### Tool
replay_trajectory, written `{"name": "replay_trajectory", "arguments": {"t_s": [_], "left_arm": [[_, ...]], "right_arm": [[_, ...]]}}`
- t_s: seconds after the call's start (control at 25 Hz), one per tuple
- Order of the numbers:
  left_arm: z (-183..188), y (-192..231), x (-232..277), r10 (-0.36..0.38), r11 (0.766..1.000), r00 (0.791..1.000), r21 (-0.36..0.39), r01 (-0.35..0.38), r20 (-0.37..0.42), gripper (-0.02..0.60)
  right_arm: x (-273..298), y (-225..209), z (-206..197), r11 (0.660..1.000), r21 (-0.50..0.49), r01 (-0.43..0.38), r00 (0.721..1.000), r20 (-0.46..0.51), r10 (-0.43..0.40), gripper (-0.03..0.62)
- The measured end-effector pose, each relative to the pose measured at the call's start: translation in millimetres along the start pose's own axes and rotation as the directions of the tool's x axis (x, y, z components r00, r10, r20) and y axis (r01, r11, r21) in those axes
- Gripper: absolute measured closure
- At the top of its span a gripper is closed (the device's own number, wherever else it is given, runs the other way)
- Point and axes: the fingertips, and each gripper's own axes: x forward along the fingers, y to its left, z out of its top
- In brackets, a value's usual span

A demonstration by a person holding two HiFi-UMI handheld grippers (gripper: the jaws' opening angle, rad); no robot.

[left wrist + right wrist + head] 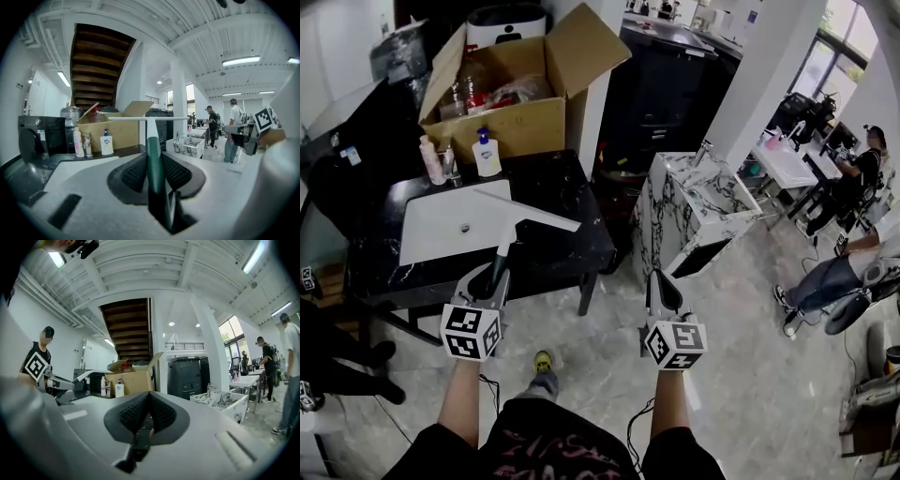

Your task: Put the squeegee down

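The task is not yet done. The left gripper [494,279] clamps the dark green handle of the white-bladed, T-shaped squeegee [514,228], which is held in the air over the near side of the black marble-patterned table [567,187] with its white rectangular basin [431,230]. The right gripper [662,292] is clenched on nothing. What is left, I judge, is to lower the squeegee onto a surface and let go.

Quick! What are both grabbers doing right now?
Left gripper: closed on the squeegee, by its green handle.
Right gripper: closed, holding nothing.
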Motion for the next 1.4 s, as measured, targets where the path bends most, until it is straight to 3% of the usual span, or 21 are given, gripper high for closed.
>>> {"name": "replay_trajectory", "arguments": {"t_s": [0.68,1.4], "left_arm": [[36,100,147,-0.024,0.999,1.000,-0.025,0.023,-0.011,0.480],[43,125,192,0.000,0.999,1.000,-0.035,-0.001,-0.031,0.479]], "right_arm": [[184,-5,23,1.000,-0.024,-0.006,1.000,0.015,0.007,0.583],[247,-19,28,0.999,-0.023,-0.024,1.000,0.011,0.024,0.583]]}}
